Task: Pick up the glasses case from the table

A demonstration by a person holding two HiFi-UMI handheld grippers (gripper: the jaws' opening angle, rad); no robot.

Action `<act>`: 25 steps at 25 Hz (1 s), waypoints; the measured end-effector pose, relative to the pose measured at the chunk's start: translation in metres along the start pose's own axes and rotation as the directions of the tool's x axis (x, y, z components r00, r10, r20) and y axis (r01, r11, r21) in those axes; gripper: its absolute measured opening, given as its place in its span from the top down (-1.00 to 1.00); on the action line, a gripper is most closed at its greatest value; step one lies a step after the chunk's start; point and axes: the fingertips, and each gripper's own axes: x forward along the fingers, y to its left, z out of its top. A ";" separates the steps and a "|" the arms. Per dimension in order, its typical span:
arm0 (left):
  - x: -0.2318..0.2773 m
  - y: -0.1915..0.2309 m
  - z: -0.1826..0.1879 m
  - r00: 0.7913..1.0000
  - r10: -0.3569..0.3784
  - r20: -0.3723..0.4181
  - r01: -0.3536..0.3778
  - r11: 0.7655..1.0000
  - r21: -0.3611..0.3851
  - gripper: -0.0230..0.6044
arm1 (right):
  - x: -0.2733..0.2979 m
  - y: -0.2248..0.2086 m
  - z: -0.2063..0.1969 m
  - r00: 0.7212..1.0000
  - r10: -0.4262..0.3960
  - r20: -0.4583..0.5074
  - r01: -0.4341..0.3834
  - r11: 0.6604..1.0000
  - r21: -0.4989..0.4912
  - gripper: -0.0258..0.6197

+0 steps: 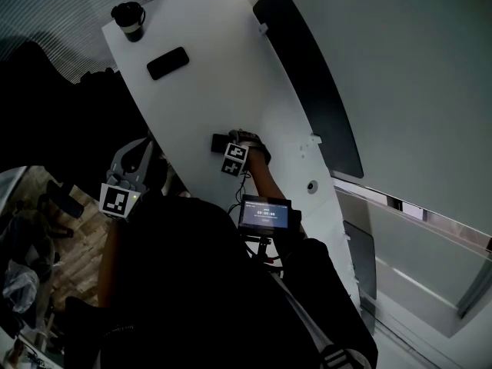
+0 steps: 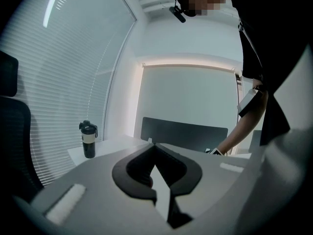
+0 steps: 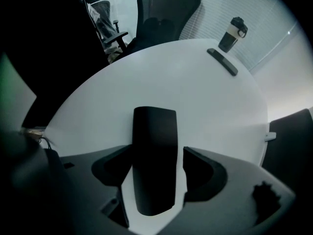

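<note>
Case (image 3: 155, 165) lies on counter (image 3: 195, 92), well apart from cup (image 3: 234, 33). Right tongs (image 3: 156, 151) spread, straddling it, not yet pinching. Left tongs (image 2: 155, 146) pressed together, empty. Judged rigid, light, smooth; grip across long sides.

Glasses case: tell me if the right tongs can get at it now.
Likely yes. The glasses case lies on the table between the right tongs, whose jaws stand apart either side of it, nothing in the way. A sliver of table shows beside one jaw, so no clamp yet.
</note>
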 end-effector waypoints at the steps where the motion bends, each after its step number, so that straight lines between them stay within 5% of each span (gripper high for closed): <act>1: 0.001 -0.001 0.000 1.000 0.000 -0.003 0.000 1.000 -0.004 0.90 | 0.001 0.001 0.000 1.000 0.010 -0.016 -0.010 1.000 -0.010 -0.07; 10: 0.008 -0.014 0.002 0.999 -0.033 0.000 0.033 0.999 0.043 0.90 | 0.003 0.003 -0.001 0.996 0.077 -0.042 -0.077 0.997 -0.007 -0.02; 19: 0.008 -0.020 0.004 0.998 -0.064 0.022 0.062 0.996 0.058 0.90 | -0.007 0.020 -0.006 0.995 0.097 0.020 -0.099 0.954 0.284 -0.02; 25: 0.015 -0.033 0.009 0.993 -0.116 0.001 0.116 0.993 0.022 0.90 | -0.032 0.023 0.002 0.988 0.026 0.150 -0.100 0.856 0.508 -0.02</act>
